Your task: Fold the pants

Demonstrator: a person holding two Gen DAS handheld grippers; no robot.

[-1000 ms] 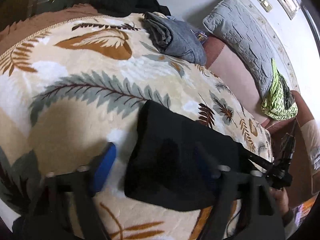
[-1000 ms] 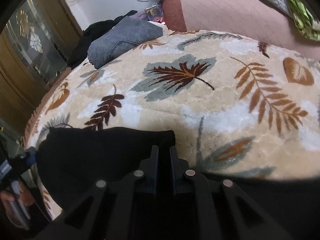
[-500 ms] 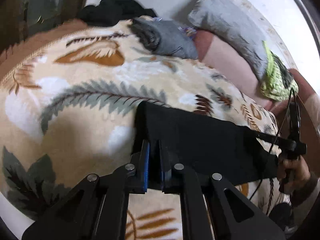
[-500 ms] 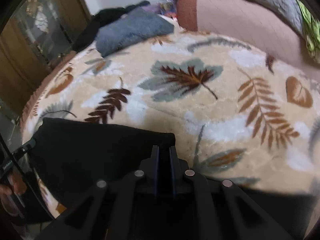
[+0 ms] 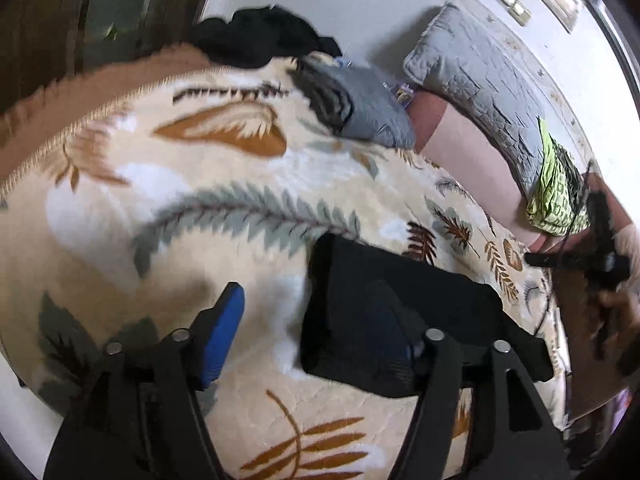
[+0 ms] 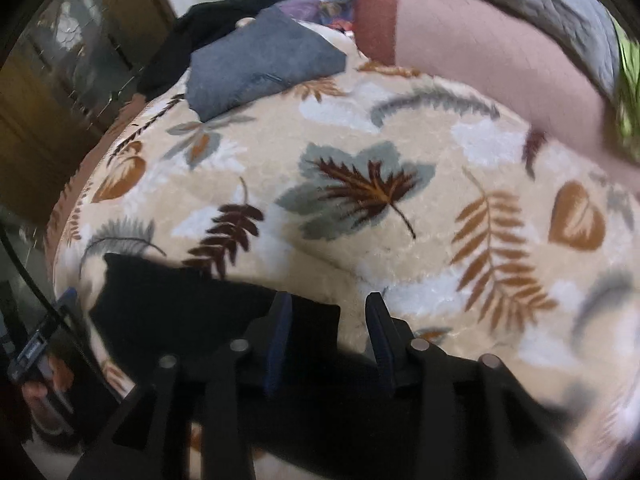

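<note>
Looks like a fold's done: pants (image 5: 400,312) lie on the blanket (image 5: 200,184), left gripper (image 5: 316,328) and right gripper (image 6: 326,320) both spread apart. Next probably re-grab an edge.

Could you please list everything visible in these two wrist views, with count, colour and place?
black pants: one, black, folded flat on the near part of the blanket
blanket: one, cream with leaf print, covering the bed
grey garment: one, grey, folded at the blanket's far end
dark clothes: one pile, black, behind the grey garment
grey pillow: one, grey quilted, along the wall
green cloth: one, neon green, beside the pillow
left gripper: one, black with blue pads, open over the pants
right gripper: one, black, open at the pants' edge
</note>
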